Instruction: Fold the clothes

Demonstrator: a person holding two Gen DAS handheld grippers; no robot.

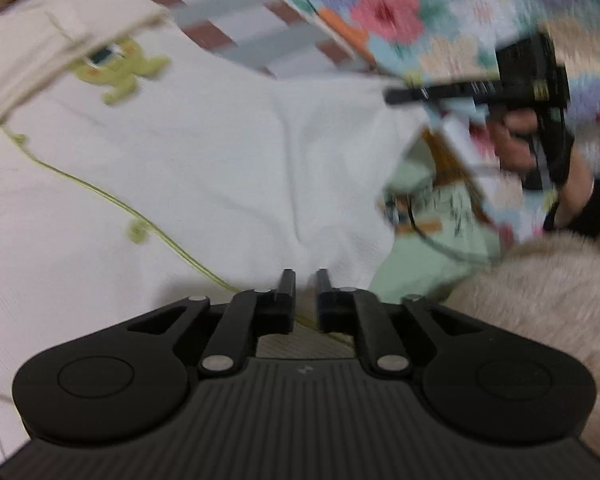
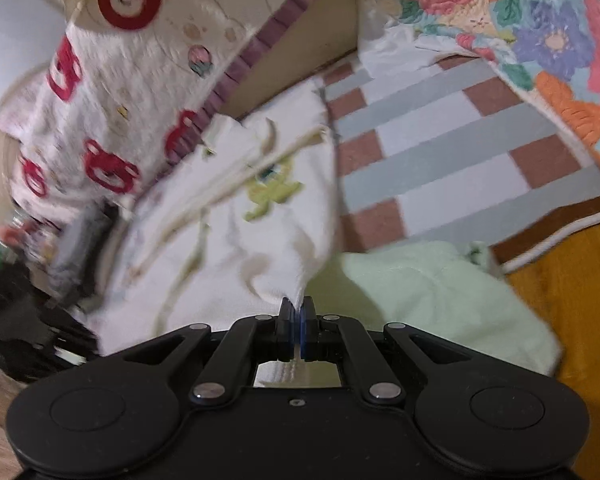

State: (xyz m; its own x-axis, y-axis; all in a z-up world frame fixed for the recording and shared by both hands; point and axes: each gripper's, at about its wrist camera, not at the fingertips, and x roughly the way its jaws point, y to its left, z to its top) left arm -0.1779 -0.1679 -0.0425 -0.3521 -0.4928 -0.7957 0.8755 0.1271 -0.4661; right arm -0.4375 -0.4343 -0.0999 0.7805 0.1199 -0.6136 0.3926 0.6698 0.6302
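A white garment (image 1: 204, 168) with a green frog patch (image 1: 120, 70) and green stitching spreads across the left wrist view. My left gripper (image 1: 304, 278) hovers over its near edge, jaws a little apart, with no cloth pinched between them. To the right, a hand holds my right gripper (image 1: 396, 96), which lifts a corner of the same garment. In the right wrist view the right gripper (image 2: 298, 305) is shut on that white garment (image 2: 236, 240), and the cloth hangs up and left from the pads. The picture is blurred.
A pale green garment (image 2: 428, 292) lies under the white one. Behind are a striped grey and brown sheet (image 2: 440, 148), a floral quilt (image 2: 540, 40) and a cream blanket with red bears (image 2: 100, 128). A fluffy beige sleeve (image 1: 540, 300) is at right.
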